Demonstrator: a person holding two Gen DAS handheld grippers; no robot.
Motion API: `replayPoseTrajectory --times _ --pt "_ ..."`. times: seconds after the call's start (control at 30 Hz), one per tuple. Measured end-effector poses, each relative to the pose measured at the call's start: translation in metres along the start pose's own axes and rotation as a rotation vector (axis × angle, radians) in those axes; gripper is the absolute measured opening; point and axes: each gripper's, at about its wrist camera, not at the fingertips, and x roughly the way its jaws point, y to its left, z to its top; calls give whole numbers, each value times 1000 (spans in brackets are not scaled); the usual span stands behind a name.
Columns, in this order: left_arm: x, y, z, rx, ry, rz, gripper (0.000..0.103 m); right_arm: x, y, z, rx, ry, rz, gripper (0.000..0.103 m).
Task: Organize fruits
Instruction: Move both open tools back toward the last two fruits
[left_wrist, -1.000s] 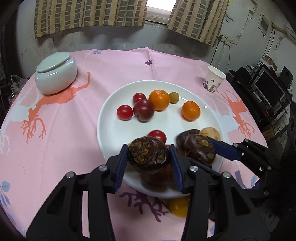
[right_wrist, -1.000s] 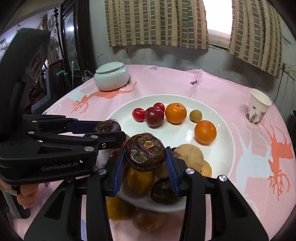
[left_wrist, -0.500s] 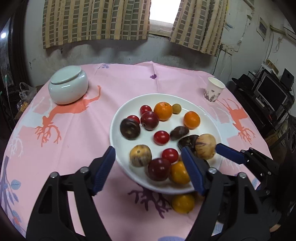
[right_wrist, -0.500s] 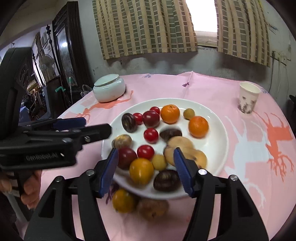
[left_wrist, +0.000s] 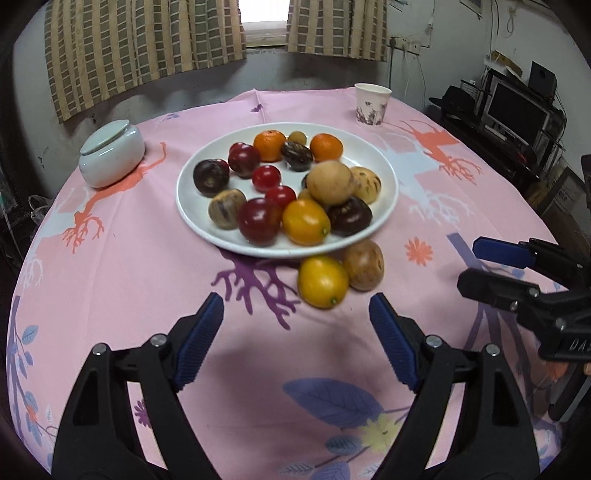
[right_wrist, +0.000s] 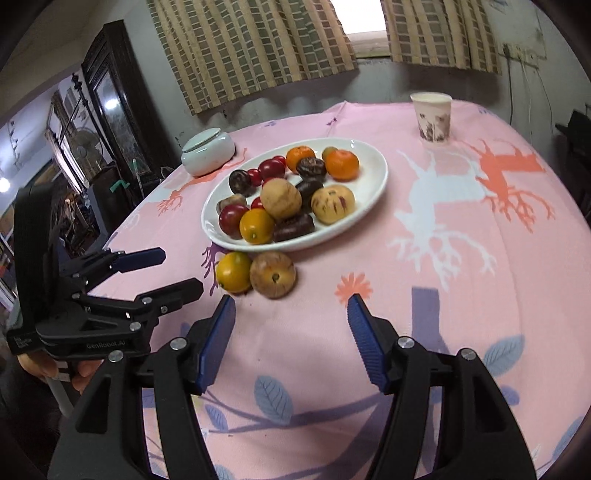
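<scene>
A white plate (left_wrist: 384, 173) (right_wrist: 371, 173) on the pink cloth holds several fruits: oranges, red plums, dark purple ones and tan ones. A yellow fruit (left_wrist: 322, 281) (right_wrist: 233, 271) and a brown fruit (left_wrist: 362, 264) (right_wrist: 272, 274) lie side by side on the cloth at the plate's near rim. My left gripper (left_wrist: 295, 306) (right_wrist: 181, 271) hovers open and empty just short of those two. My right gripper (right_wrist: 291, 306) (left_wrist: 471, 266) is also open and empty, a little to their right.
A white lidded jar (left_wrist: 110, 153) (right_wrist: 207, 151) stands far left of the plate. A paper cup (left_wrist: 371, 104) (right_wrist: 432, 116) stands at the back right. Monitors and shelves lie beyond the table's right edge, a dark cabinet beyond its left.
Both grippers held dark purple fruits over the plate, then opened and left them on it. Both have since pulled back toward the table's near side.
</scene>
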Motion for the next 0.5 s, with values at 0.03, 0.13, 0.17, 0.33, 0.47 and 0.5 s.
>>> replayPoseTrajectory --times 0.03,0.13,0.17,0.33,0.47,0.5 --pt "1 -2 -3 7 5 0 83 -1 -2 -1 10 0 7 64" --pt "3 -10 -9 38 14 10 83 -2 -2 -3 -10 -12 11 64" --pt "3 -12 -11 49 10 13 83 -3 -2 -4 -20 -11 15 64" --pt "17 -16 -9 39 13 10 81 -5 -5 -4 -4 7 85 64" --pt "32 -16 -9 40 44 5 70 -11 -9 -1 14 -4 95 64" --pt "35 -15 -8 33 51 -1 63 -11 -10 -1 18 -5 95 64"
